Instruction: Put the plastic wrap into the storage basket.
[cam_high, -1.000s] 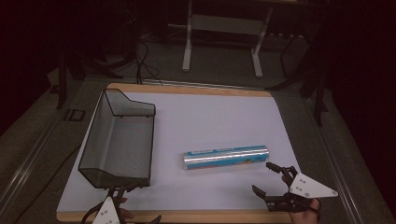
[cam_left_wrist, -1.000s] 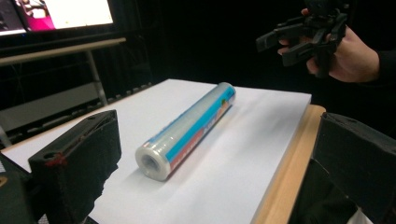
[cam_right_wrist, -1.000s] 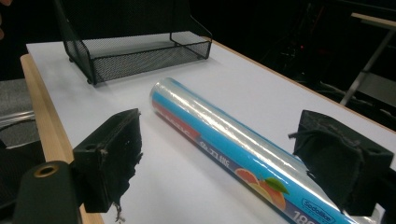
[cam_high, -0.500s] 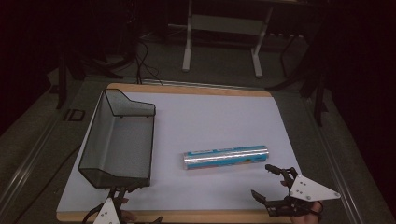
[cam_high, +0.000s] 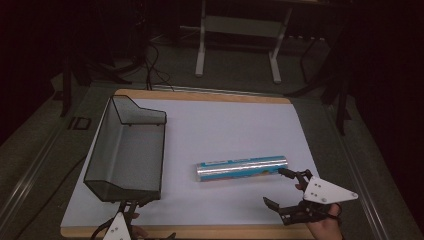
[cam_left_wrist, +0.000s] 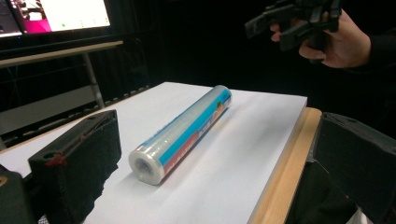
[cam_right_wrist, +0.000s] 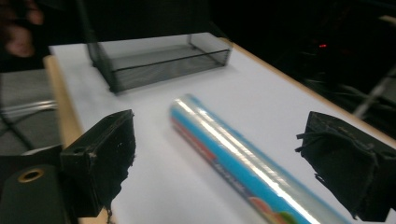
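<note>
No part of the transfer is completed: the roll (cam_high: 242, 168) lies at centre frame on the bench (cam_high: 225, 125), ungrasped, the right gripper (cam_high: 287, 189) fingers having just been spreading, the left gripper (cam_left_wrist: 210, 154) fingers spread, and the mesh tray (cam_high: 127, 150) at left unfilled.

No text can be read: the blue and red band along the wrapped roll (cam_left_wrist: 184, 133) bears print, but it is too blurred to make out

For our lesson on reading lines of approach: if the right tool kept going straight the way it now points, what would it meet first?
Probably the shiny blue-banded plastic-wrap roll, lying on the white table between the open right tool jaws; depth is uncertain.
</note>
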